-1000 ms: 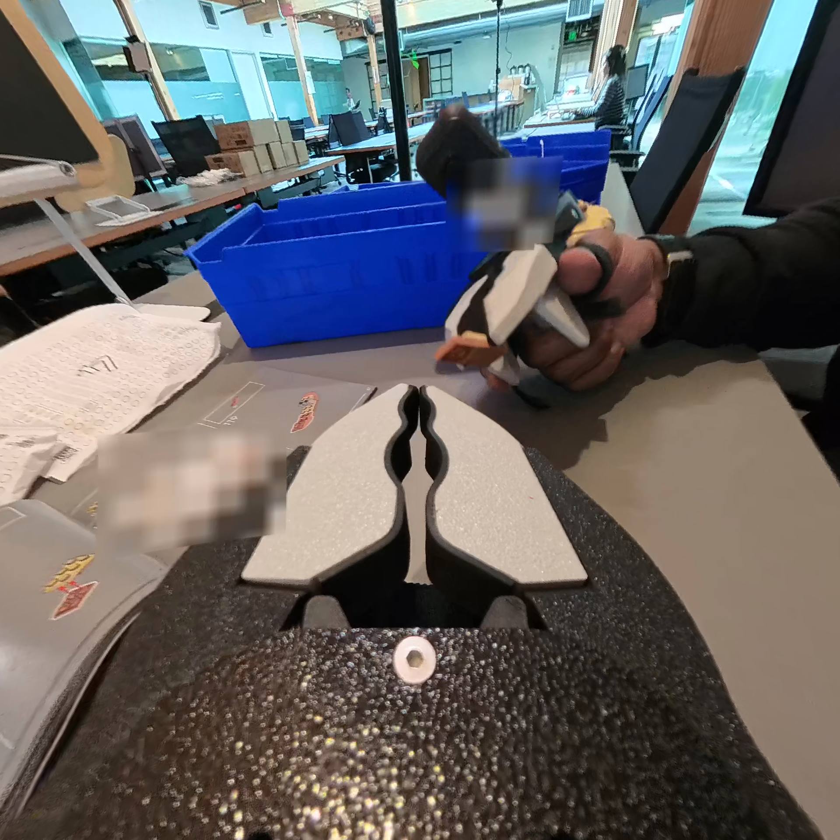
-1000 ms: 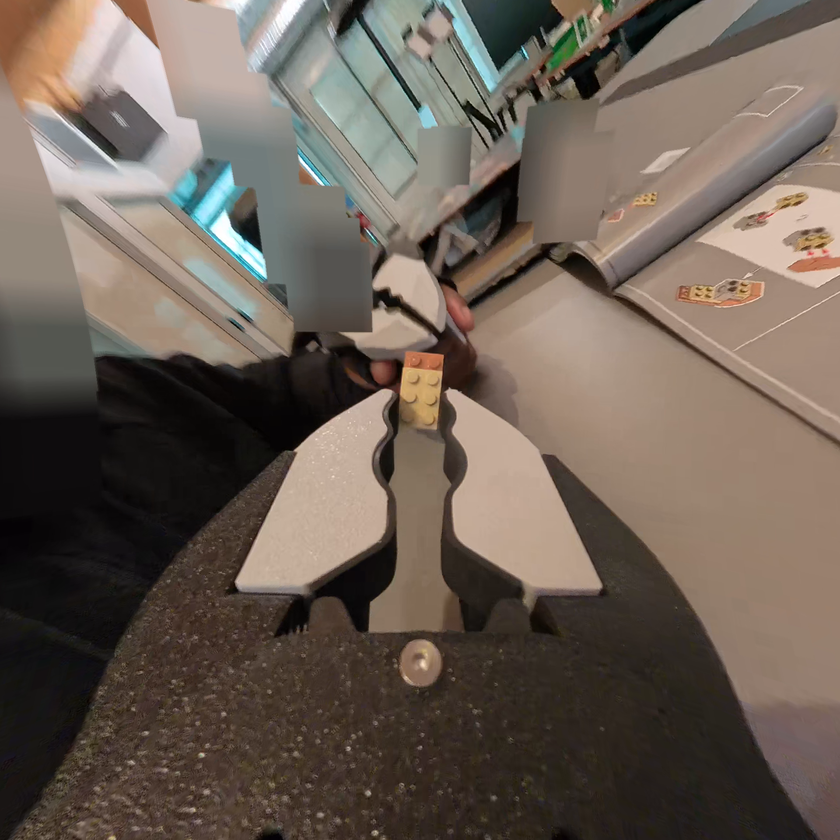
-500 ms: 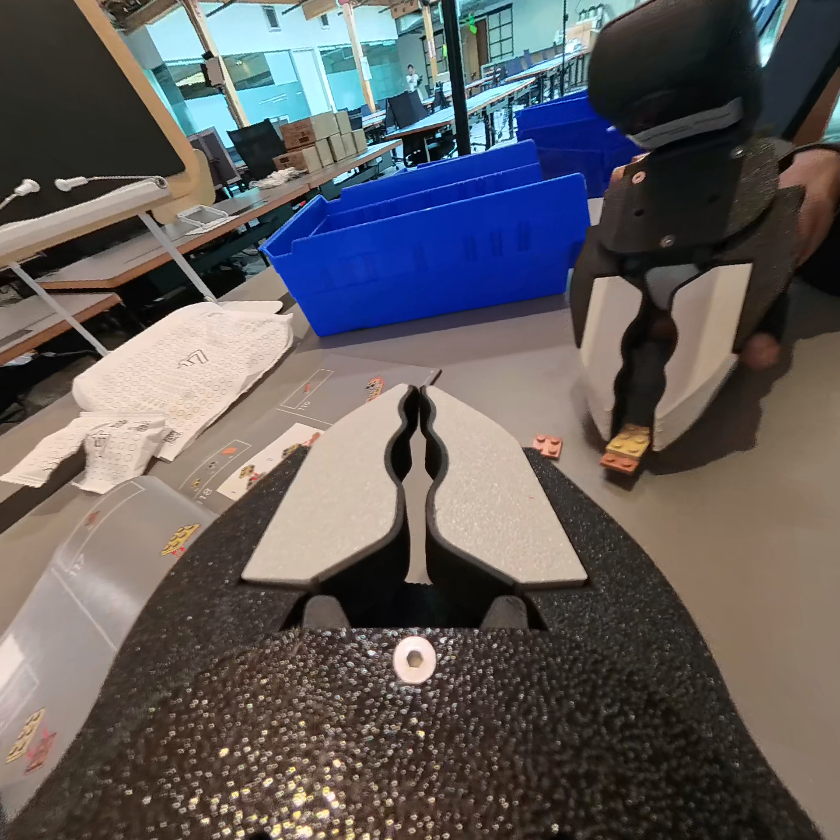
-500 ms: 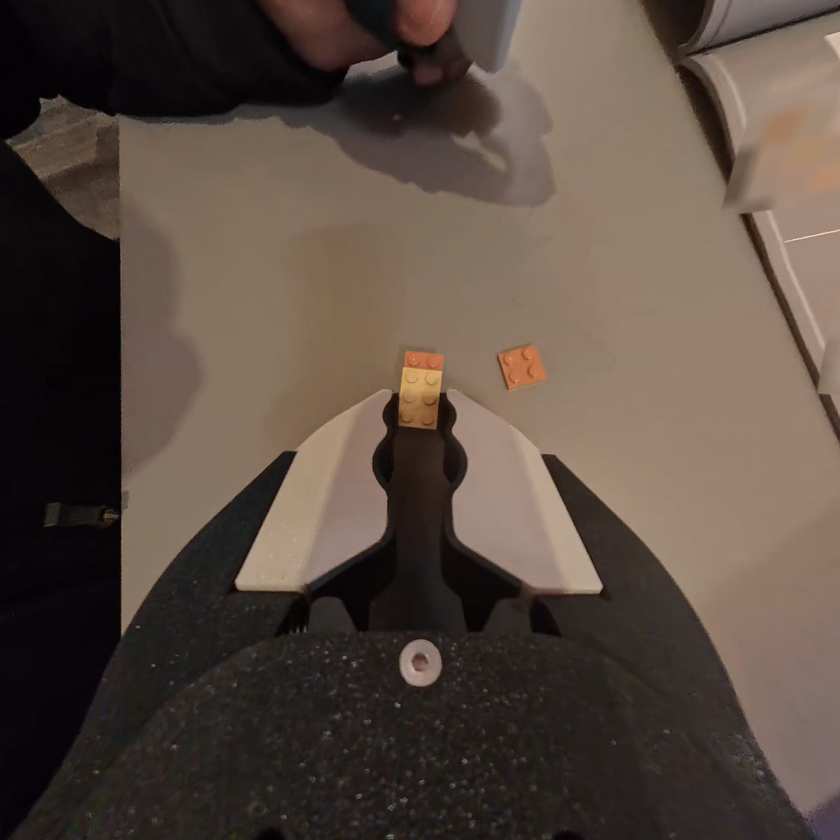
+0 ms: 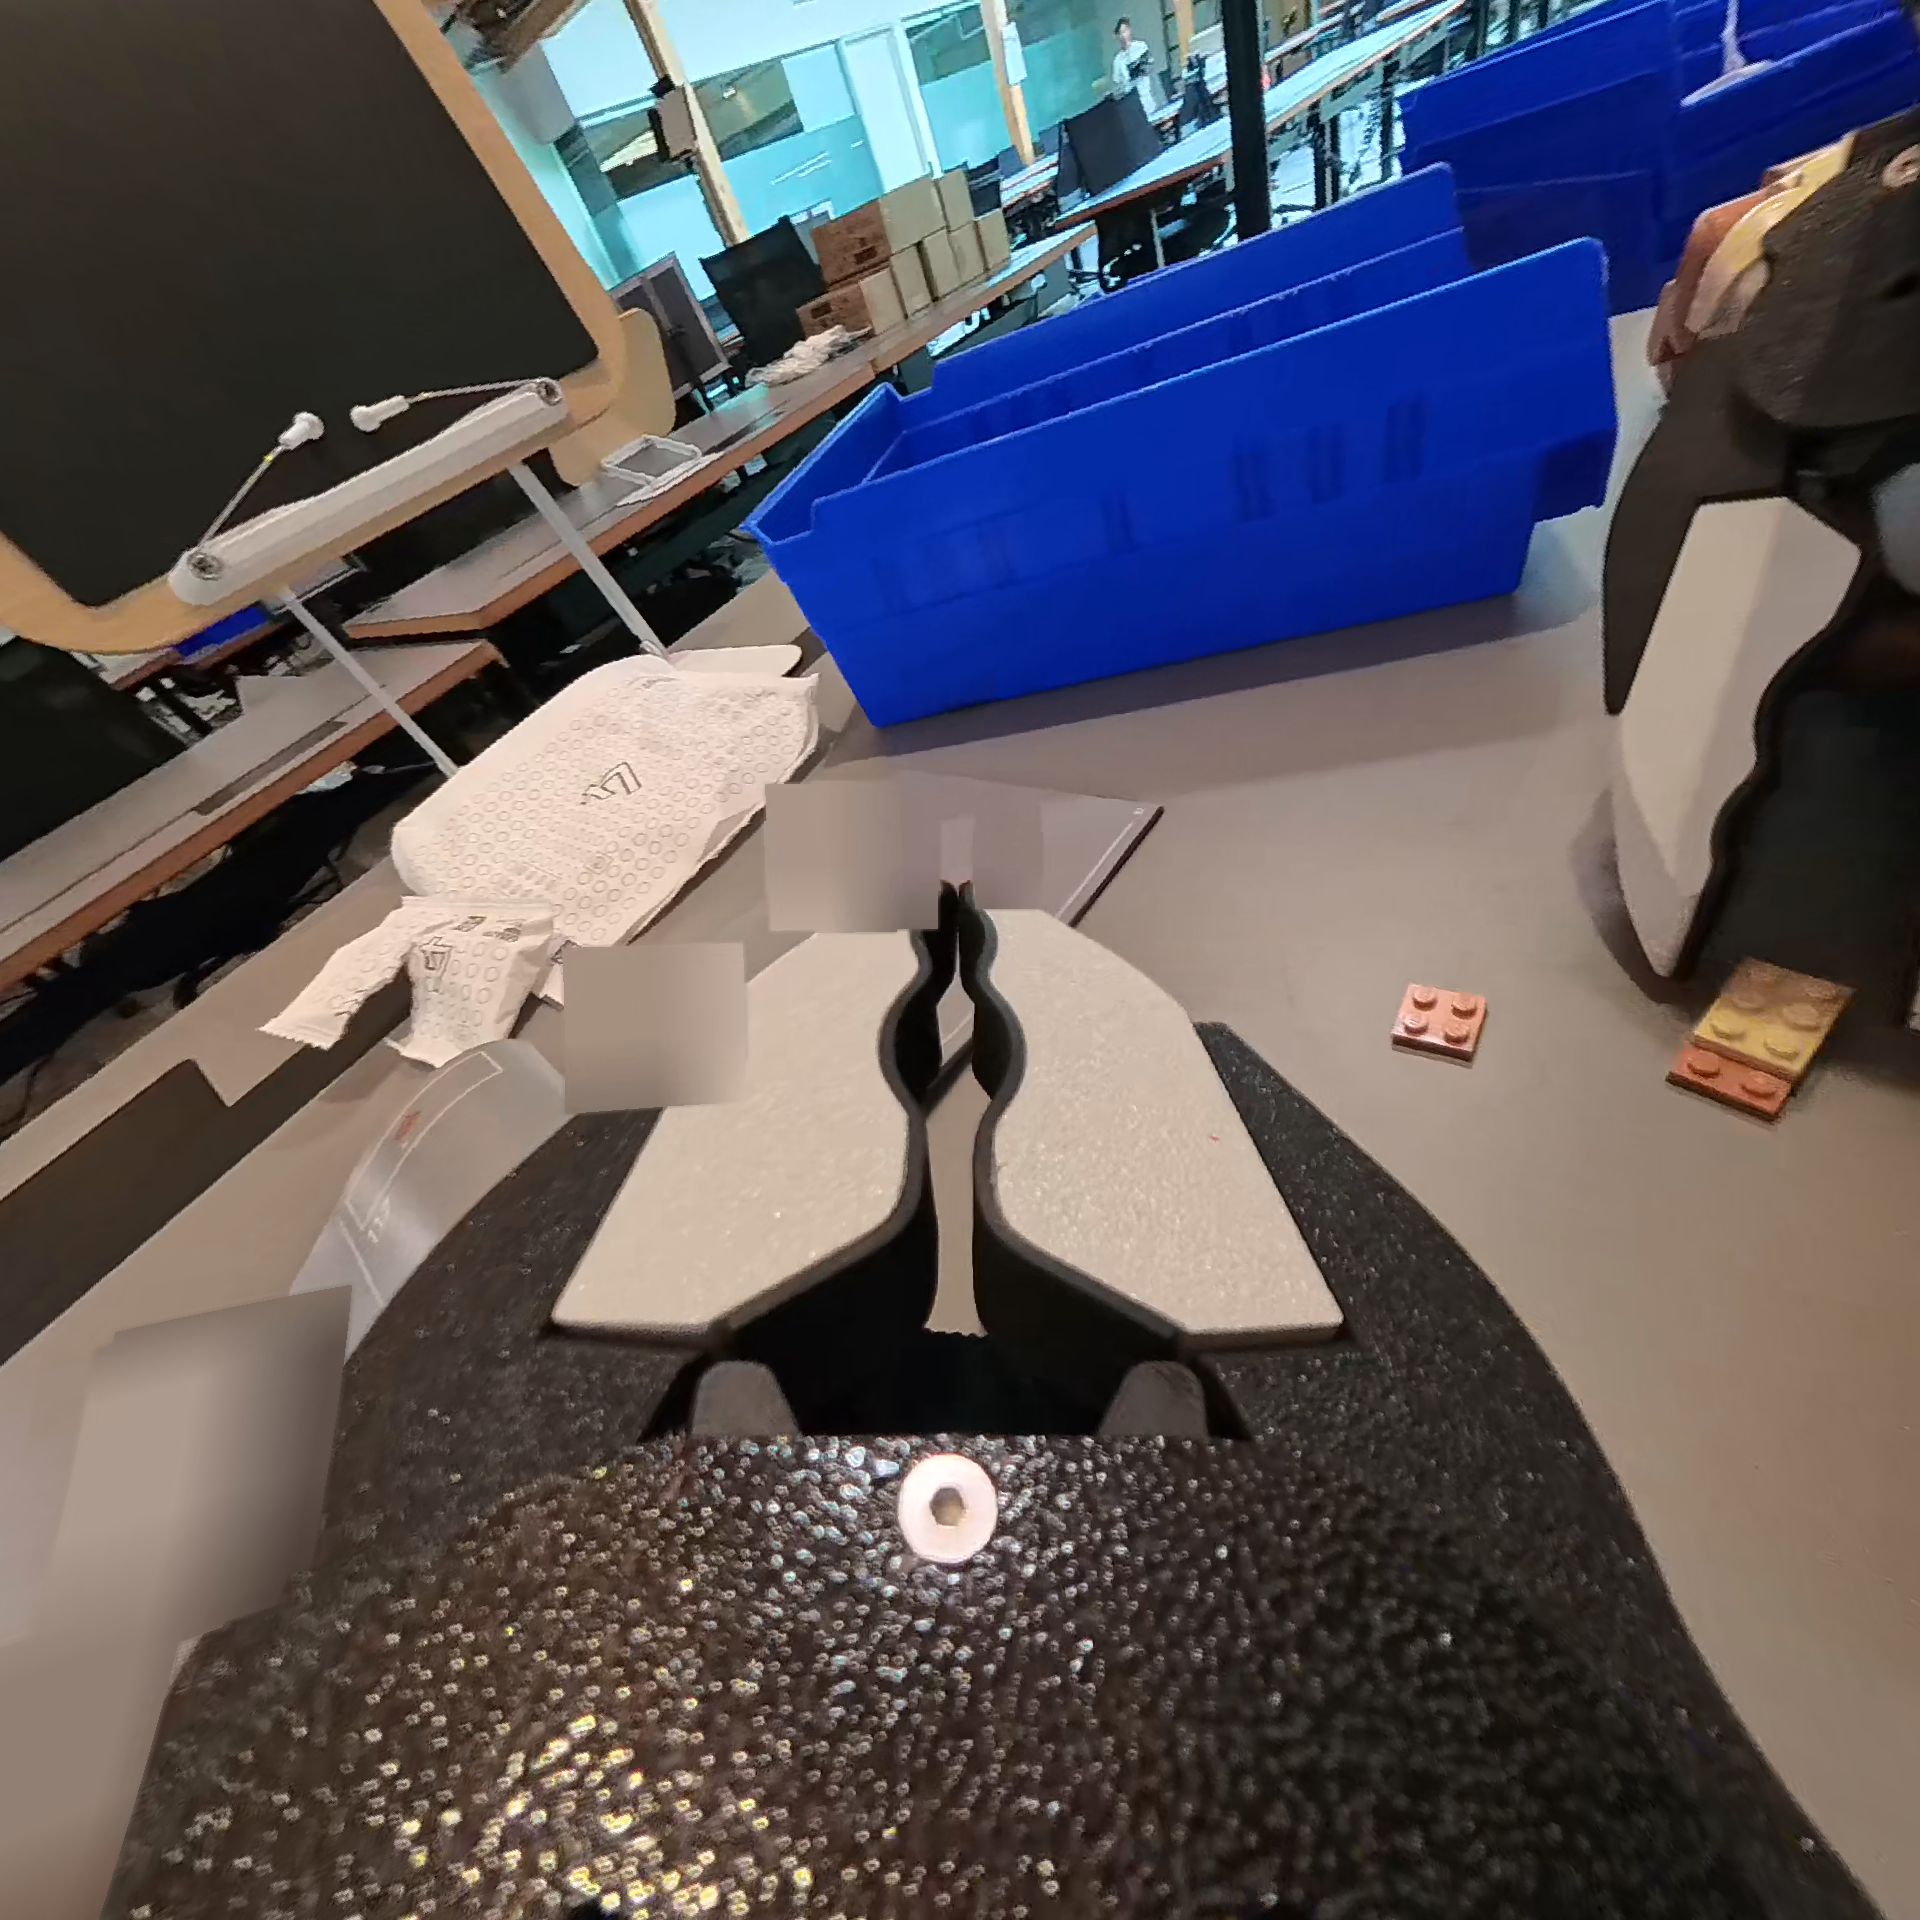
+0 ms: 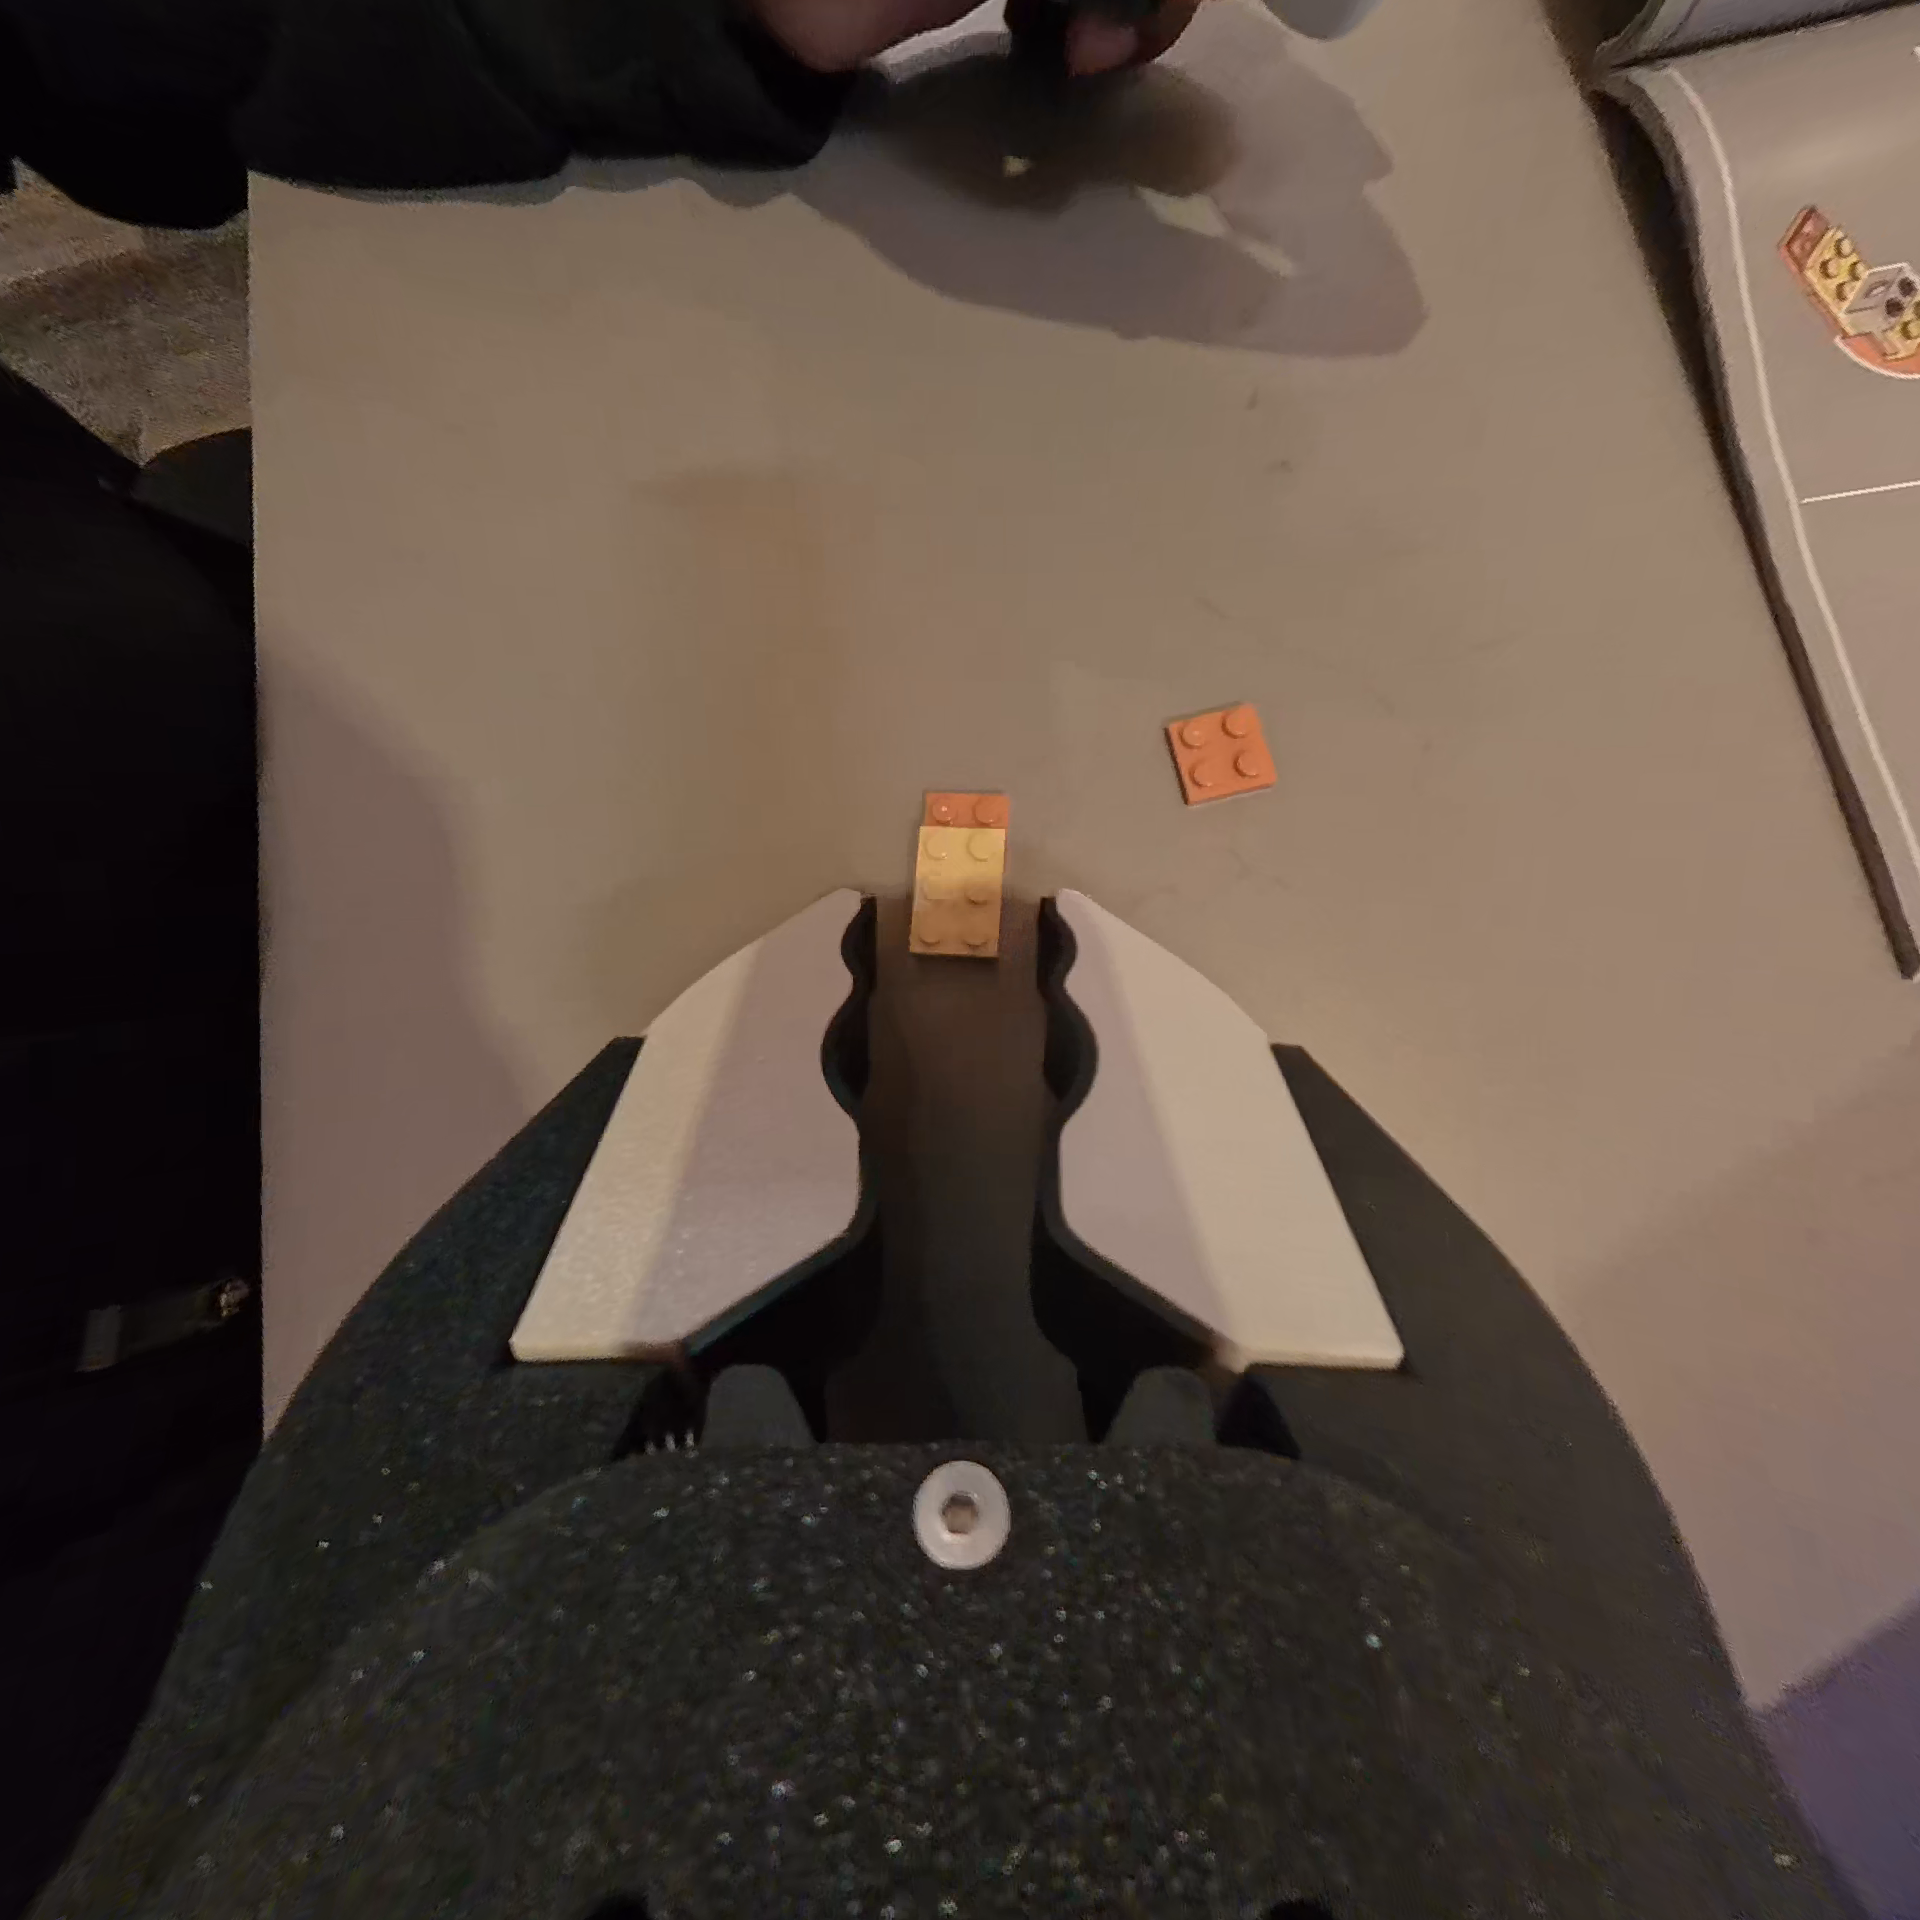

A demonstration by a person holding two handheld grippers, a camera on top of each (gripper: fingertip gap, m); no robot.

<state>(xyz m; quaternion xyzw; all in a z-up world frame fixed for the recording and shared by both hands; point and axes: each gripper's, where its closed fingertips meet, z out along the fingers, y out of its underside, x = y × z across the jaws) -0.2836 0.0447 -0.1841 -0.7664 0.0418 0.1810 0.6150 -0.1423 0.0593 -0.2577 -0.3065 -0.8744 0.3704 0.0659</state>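
A tan plate stacked on an orange plate [image 6: 961,883] lies flat on the grey table [image 6: 623,623]. My right gripper [image 6: 958,904] is open just over it, and both pads stand clear of the stack's sides. The stack also shows in the left wrist view [image 5: 1756,1034] under the right gripper's fingers [image 5: 1704,831]. A loose orange 2x2 plate [image 6: 1221,756] lies to its right and shows in the left wrist view [image 5: 1439,1021] too. My left gripper [image 5: 958,904] is shut and empty, low over the table near an open booklet [image 5: 1101,831].
Blue bins [image 5: 1195,520] stand at the back of the table. White paper bags [image 5: 613,790] lie at the left. The open instruction booklet [image 6: 1818,416] lies at the right in the right wrist view. A hand and dark sleeve [image 6: 416,83] sit at the table's far edge. My right fingertips sit around 15 centimetres from my left ones. My right gripper's tips are some 4 centimetres from the loose orange 2x2 plate [image 6: 1221,756]. Seen from the left wrist view [image 5: 1441,1013] as well.
My right gripper brought the stacked plates down onto the table, then opened its jaws and let the stack go. My left gripper stayed shut and shifted its view leftward.
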